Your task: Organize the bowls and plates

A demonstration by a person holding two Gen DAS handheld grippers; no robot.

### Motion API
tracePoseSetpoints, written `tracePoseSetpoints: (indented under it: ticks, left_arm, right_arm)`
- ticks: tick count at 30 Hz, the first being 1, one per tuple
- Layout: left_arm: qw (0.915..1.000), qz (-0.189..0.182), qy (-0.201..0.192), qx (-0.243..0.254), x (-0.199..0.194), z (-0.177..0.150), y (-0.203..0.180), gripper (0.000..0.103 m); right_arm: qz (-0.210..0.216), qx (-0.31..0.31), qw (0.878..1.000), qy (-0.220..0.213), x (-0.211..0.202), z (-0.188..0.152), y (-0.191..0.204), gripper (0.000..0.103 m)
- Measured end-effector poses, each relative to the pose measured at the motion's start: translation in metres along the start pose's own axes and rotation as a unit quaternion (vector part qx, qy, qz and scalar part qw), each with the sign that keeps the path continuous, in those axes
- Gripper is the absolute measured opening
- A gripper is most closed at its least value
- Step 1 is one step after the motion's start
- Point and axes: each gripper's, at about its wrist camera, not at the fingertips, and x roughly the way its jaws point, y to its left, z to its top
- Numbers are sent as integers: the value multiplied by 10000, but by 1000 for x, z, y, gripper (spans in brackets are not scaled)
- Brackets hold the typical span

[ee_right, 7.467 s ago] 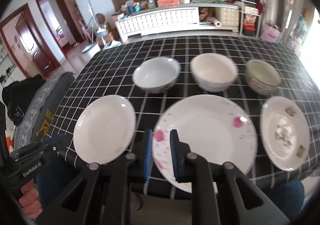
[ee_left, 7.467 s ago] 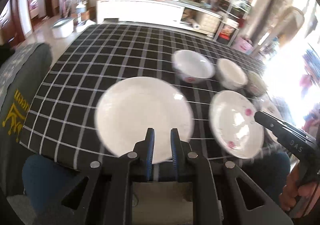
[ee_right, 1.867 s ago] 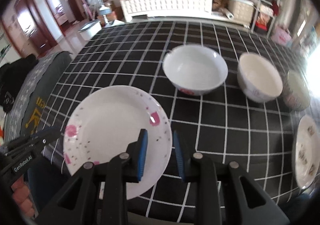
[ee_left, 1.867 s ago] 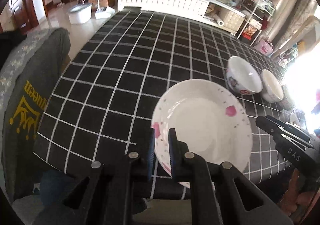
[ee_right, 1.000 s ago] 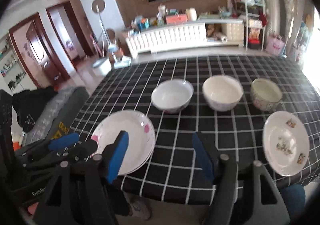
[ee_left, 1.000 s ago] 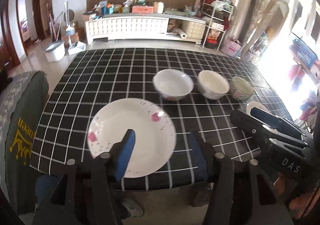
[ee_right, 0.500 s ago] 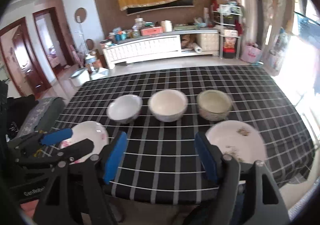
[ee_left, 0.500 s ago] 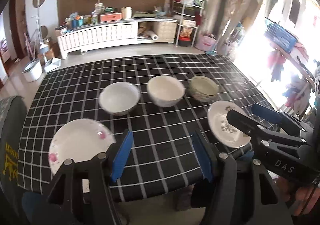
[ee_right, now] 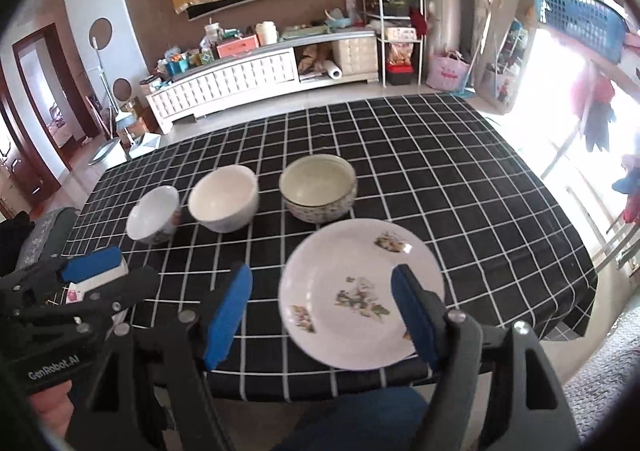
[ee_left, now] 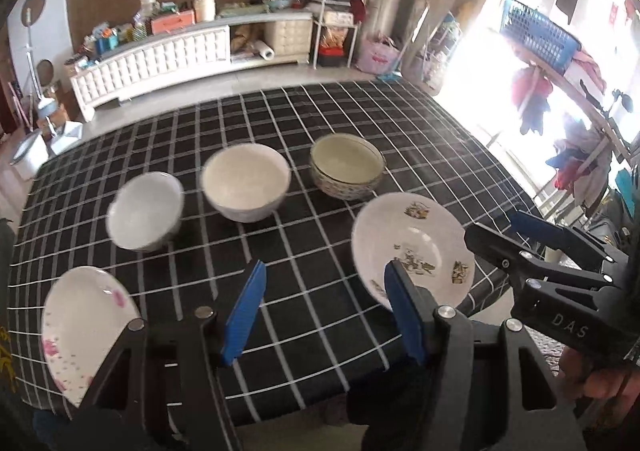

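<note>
Right tongs [ee_right: 320, 315] agape over white, flower-printed plate [ee_right: 360, 293]

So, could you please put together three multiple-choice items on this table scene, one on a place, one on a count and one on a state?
1. Where does the flower-print plate lie?
A. At the near edge of the table, in front of the patterned bowl
B. At the far edge, behind the bowls
C. Inside the white bowl

2. How many bowls stand in the row?
A. Two
B. Three
C. Five

3. How are the right tool and the left tool?
A. Both shut on plates
B. One shut on a bowl
C. Both open, holding nothing

Answers:
1. A, the plate sits nearest the cameras with the patterned bowl just beyond it.
2. B, the small bowl, white bowl and patterned bowl form the row.
3. C, the blue pads are spread wide apart with nothing between them.
</note>
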Motion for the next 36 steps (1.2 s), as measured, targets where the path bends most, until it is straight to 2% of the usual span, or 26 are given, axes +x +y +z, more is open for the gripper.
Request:
tracePoseSetpoints:
  ticks: [4, 15, 20, 24, 26, 28, 32, 36]
  left_arm:
    - [9997, -59, 237, -12, 24, 4, -8, 59]
    - [9965, -236, 798, -19, 82, 2, -23, 59]
    - [9934, -316, 1094, -149, 109, 1, -23, 57]
    - [9922, -317, 1187, -203, 123, 4, -21, 47]
    - [9916, -299, 1241, -215, 130, 5, -20, 46]
    - [9905, -294, 1323, -225, 137, 6, -19, 38]
    - [9894, -286, 1399, -254, 147, 5, -19, 37]
    - [9884, -269, 1476, -247, 154, 3, -19, 29]
  right_arm:
    - [-177, -5, 9998, 104, 11, 1, -18, 76]
    - [-302, 93, 9983, 482, 48, -11, -59, 76]
    - [-296, 238, 9972, 637, 66, -14, -74, 64]
    - [-380, 308, 9960, 751, 77, -16, -83, 60]
    - [-366, 343, 9954, 815, 81, -17, -87, 53]
    - [-381, 346, 9951, 847, 86, -19, -90, 50]
    - [-465, 312, 9945, 887, 91, -21, -93, 48]
    - [-397, 381, 9940, 950, 97, -23, -99, 41]
